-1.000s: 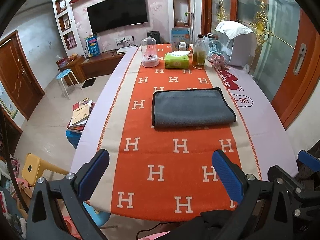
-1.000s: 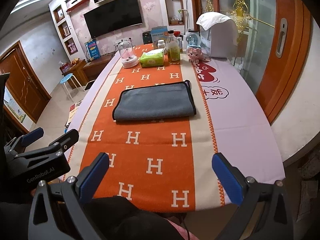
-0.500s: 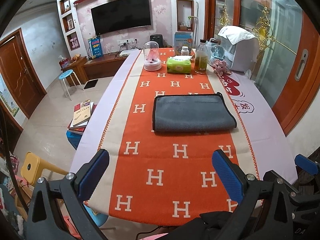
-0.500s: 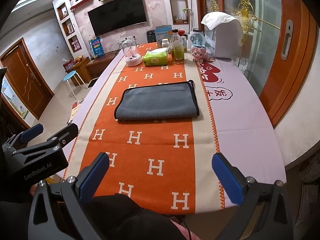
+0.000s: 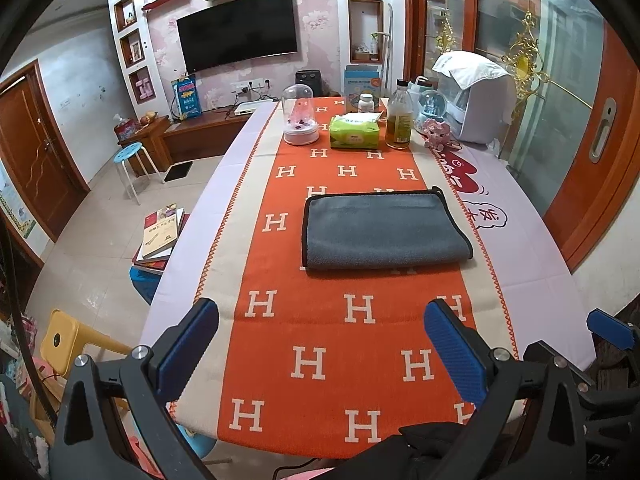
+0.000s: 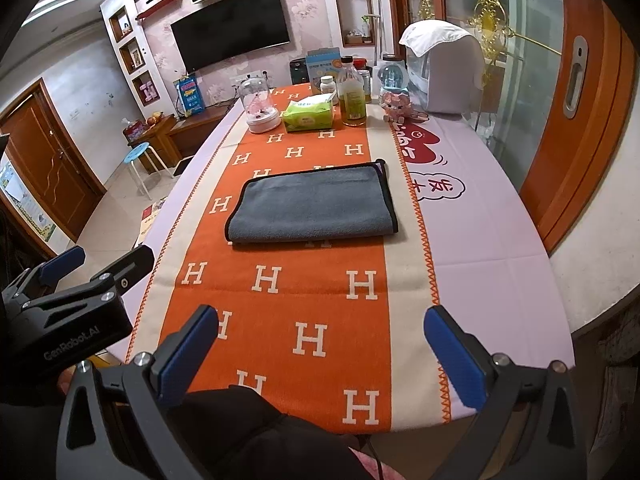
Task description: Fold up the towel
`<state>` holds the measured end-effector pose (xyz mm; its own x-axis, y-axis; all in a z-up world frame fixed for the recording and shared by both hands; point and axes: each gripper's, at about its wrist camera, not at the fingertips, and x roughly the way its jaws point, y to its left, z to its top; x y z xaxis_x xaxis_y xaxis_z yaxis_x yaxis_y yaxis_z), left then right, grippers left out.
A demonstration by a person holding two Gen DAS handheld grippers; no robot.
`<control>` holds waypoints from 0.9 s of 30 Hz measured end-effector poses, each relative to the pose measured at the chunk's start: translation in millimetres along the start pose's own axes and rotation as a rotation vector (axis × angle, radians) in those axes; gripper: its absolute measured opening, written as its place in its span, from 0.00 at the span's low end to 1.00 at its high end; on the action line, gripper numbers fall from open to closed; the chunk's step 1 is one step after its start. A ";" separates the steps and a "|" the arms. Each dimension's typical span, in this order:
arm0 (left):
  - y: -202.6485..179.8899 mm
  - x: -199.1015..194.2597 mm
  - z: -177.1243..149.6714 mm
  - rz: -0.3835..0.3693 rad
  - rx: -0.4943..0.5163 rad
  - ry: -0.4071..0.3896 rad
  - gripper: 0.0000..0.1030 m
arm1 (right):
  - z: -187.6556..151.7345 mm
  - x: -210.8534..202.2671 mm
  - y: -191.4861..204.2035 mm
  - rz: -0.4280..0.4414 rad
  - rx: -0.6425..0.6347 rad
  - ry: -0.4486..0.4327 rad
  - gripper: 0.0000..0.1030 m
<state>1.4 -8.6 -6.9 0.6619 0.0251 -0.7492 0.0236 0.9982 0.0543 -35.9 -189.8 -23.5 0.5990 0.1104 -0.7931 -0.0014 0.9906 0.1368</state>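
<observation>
A grey towel with black trim lies folded in a flat rectangle on the orange H-pattern runner in the middle of the table; it also shows in the right wrist view. My left gripper is open and empty, held above the table's near edge, well short of the towel. My right gripper is open and empty, also back over the near edge. The left gripper's body shows at the left of the right wrist view.
At the table's far end stand a glass dome, a green tissue pack, an oil bottle, a pink toy and a white appliance. A blue stool, books and a yellow chair are on the left.
Both grippers have drawn back and risen slightly; the towel looks a little farther off and lies unchanged. Both stay open.
</observation>
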 end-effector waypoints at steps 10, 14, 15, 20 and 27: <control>-0.7 1.7 1.8 -0.001 0.002 0.000 0.99 | 1.8 3.5 0.1 -0.001 0.001 0.003 1.00; -0.8 2.7 2.8 -0.001 0.001 0.001 0.99 | 1.9 4.2 0.3 0.000 0.000 0.006 1.00; -0.5 1.6 1.9 -0.002 0.001 0.000 0.99 | 2.4 5.4 0.3 -0.001 0.001 0.006 1.00; -0.6 2.7 2.7 -0.001 0.001 0.001 0.99 | 2.3 6.9 1.0 -0.001 0.000 0.007 1.00; 0.9 2.6 1.8 -0.003 0.002 0.001 0.99 | 2.5 7.4 1.9 -0.002 0.001 0.008 1.00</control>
<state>4.5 -7.8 -7.7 0.6609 0.0221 -0.7502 0.0271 0.9982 0.0533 -29.4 -187.3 -27.6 0.5922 0.1087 -0.7984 0.0006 0.9908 0.1353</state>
